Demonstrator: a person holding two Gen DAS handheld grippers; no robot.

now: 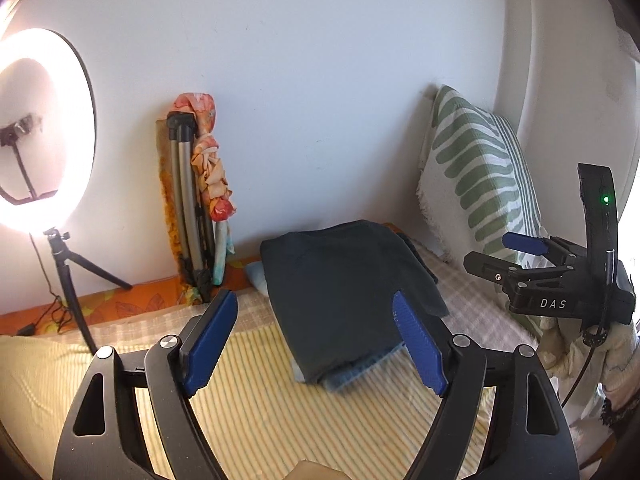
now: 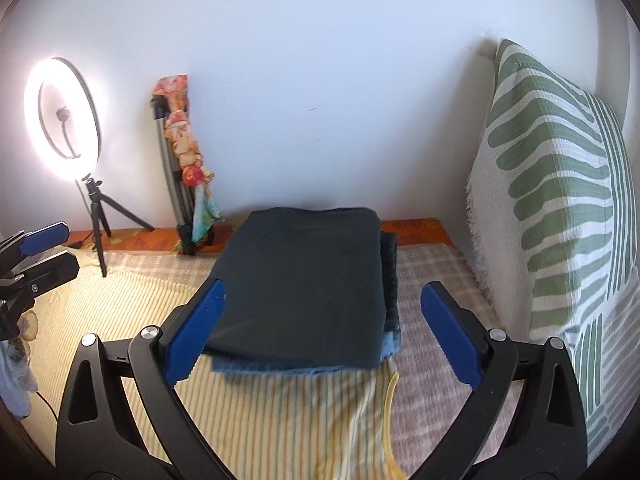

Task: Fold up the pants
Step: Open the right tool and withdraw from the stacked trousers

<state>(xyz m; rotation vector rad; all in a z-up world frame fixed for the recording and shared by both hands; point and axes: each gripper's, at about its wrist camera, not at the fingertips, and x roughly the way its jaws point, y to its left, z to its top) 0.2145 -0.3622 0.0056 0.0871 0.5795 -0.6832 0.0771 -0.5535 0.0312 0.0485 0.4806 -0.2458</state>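
Dark folded pants (image 2: 304,280) lie mid-frame on the striped bedcover (image 2: 280,420), topping a stack whose lower blue layers show only as edges. Both the left gripper (image 1: 316,340) and right gripper (image 2: 320,332) stand with jaws apart, nothing clamped. At far left the ring light (image 1: 44,128) glares, partly cut off.

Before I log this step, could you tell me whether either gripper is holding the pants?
No: the folded pants lie on the bed, and both the left gripper and the right gripper are open and empty.
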